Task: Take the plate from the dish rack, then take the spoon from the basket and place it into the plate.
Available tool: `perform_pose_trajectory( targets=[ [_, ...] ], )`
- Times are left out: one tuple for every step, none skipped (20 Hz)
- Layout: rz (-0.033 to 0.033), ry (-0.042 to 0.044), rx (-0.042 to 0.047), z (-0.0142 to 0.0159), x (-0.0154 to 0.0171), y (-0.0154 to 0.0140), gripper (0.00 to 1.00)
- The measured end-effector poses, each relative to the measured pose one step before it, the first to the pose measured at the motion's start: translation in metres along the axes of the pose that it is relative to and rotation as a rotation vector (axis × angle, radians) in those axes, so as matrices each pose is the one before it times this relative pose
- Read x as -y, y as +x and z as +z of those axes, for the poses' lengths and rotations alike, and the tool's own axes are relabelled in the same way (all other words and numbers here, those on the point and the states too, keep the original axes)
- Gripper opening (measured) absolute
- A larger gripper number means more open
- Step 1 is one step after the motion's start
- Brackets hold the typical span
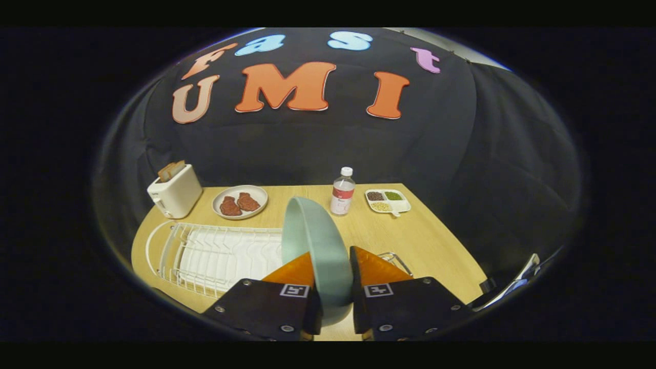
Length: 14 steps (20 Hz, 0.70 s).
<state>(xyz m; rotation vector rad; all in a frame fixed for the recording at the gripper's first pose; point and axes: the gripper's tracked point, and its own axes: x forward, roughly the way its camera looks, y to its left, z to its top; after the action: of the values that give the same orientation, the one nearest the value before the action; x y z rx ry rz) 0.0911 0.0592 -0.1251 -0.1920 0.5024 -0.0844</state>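
A pale green, round ceramic plate (318,246) stands on edge between the two fingers of the gripper (332,274), which is clamped on it from both sides — one finger pressed to each face. The plate's lower rim dips out of sight between the gripper bodies, and its upper rim rises above the light wooden tabletop (430,241). Each finger carries a small square black-and-white marker; the patterns spell nothing legible.

To the left of the fingers lies a white wire dish rack (220,253), its slots bare where they can be seen, its near edge cut off. Behind the right finger a bit of thin metal wire frame (397,260) peeks out — too little shows to tell what it is.

Beyond the rack sit a cream-coloured toaster (175,193) with slices of bread in its slots and a round beige plate (240,202) holding two reddish-brown pieces of food. Just beyond the green plate's top stands a clear plastic bottle (342,191) with a white cap and a red-and-white label, its print too small to read. Beside the bottle rests a white divided dish (388,201) with dark, green and pale yellow contents, hard to identify.
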Motion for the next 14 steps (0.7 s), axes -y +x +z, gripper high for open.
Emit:
perform_pose_trajectory(
  targets=[
    [0.02196,0.03078,-0.00686,-0.00686,0.00016,-0.00827,0.25],
    [0.01936,0.03176,-0.00661,-0.00720,0.00016,-0.00770,0.24],
    [0.01729,0.03061,-0.00868,-0.00741,-0.00013,-0.00684,0.25],
    [0.02084,0.03360,-0.00951,-0.00861,0.00023,-0.00817,0.25],
    [0.02781,0.04328,-0.00025,-0.00681,-0.00157,-0.00872,0.25],
    [0.02481,0.03744,-0.00839,-0.00817,-0.00092,-0.00919,0.25],
    [0.02063,0.03101,-0.00707,-0.00937,0.00063,-0.00804,0.24],
    [0.01216,0.03453,-0.00263,-0.00782,0.00173,-0.00695,0.24],
    [0.01099,0.03484,-0.00645,-0.00806,0.00234,-0.00546,0.24],
    [0.01372,0.02767,-0.00721,-0.00771,0.00159,-0.00499,0.24],
    [0.00883,0.02367,-0.00837,-0.00976,0.00317,-0.00490,0.24],
    [0.00618,0.01502,-0.00539,-0.00925,0.00338,-0.00239,0.24],
    [0.00375,0.00970,-0.00291,-0.00840,0.00336,-0.00123,0.24],
    [0.00405,0.01283,-0.00435,-0.00759,0.00442,-0.00125,0.24]
  ],
)
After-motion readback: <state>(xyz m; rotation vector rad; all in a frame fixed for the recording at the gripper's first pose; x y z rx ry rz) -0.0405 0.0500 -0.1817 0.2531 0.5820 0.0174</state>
